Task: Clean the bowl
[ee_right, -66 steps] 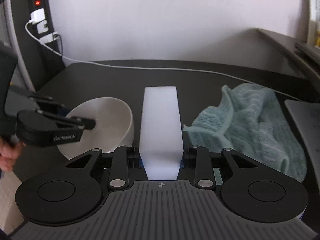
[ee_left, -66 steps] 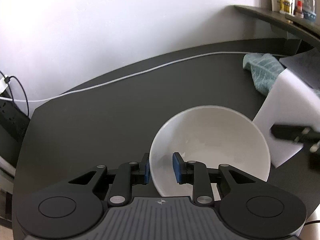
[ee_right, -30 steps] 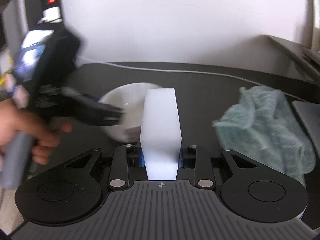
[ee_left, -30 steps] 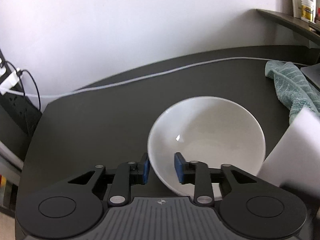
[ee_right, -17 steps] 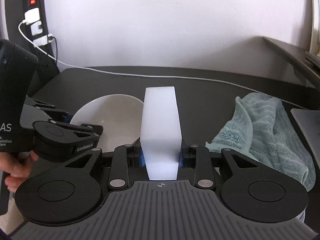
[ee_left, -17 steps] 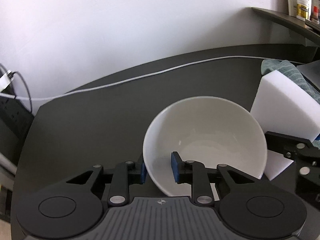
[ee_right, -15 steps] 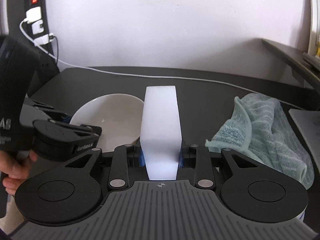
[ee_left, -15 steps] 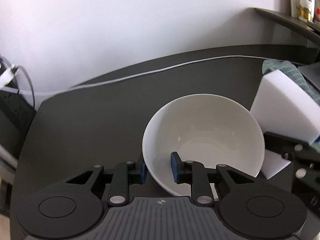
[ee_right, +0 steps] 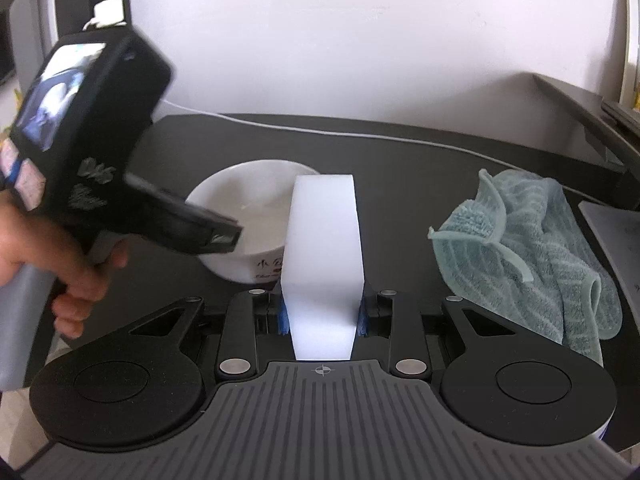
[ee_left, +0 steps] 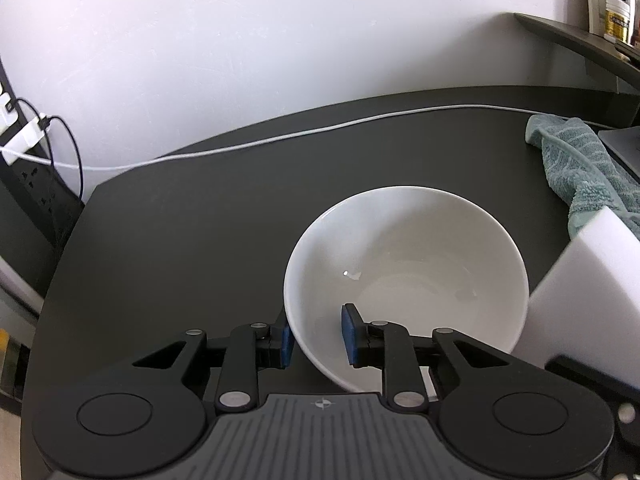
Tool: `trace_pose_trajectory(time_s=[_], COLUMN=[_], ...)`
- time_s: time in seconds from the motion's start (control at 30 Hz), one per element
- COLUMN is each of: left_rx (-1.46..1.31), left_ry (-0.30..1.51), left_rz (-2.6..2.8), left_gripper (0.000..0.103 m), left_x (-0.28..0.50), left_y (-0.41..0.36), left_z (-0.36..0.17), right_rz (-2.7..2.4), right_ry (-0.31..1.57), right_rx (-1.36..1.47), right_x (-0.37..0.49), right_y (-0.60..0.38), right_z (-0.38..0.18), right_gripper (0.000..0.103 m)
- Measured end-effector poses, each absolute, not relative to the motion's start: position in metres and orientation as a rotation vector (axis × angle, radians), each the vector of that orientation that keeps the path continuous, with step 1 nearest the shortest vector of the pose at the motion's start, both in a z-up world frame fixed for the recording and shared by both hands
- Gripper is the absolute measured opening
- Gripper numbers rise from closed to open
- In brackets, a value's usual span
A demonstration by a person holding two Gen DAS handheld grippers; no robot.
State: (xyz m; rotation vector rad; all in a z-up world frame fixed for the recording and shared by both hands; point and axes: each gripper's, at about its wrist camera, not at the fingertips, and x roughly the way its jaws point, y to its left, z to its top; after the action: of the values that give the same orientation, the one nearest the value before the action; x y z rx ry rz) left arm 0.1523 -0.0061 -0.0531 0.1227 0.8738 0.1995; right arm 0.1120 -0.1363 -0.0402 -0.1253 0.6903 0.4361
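The white bowl (ee_left: 404, 276) stands on the dark table (ee_left: 192, 232), its near rim pinched between the left gripper (ee_left: 316, 336) pads. The right gripper (ee_right: 322, 314) is closed on a white sponge (ee_right: 324, 248), seemingly just beside the bowl. A teal towel (ee_right: 532, 248) lies to the right.

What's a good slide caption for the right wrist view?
Right gripper clamps a white sponge beside the bowl, whose rim the left gripper straddles; towel lies right.

Both wrist views look forward, close over the bowl (ee_left: 404, 276) they share.
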Motion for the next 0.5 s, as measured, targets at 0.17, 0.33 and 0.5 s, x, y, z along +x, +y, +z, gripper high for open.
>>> trace_pose_trajectory(time_s=[0.17,0.33,0.5], left_rx=[0.184,0.198,0.186], left_ry=[0.840,0.843,0.866], left_rz=[0.164,0.110,0.129], left_gripper=[0.030,0.029,0.023], left_x=[0.163,0.171,0.154], left_y=[0.001,-0.001,-0.005], left_z=[-0.051,-0.054,-0.052], right_rz=[0.424,0.413,0.399], right_ry=[0.704,0.699,0.691], right_rx=[-0.094,-0.080,-0.090], right_x=[0.132,0.144,0.147], right_y=[-0.141,-0.139,-0.136], right_z=[-0.041,-0.043,-0.046], right_gripper=[0.031,0.031,0.031])
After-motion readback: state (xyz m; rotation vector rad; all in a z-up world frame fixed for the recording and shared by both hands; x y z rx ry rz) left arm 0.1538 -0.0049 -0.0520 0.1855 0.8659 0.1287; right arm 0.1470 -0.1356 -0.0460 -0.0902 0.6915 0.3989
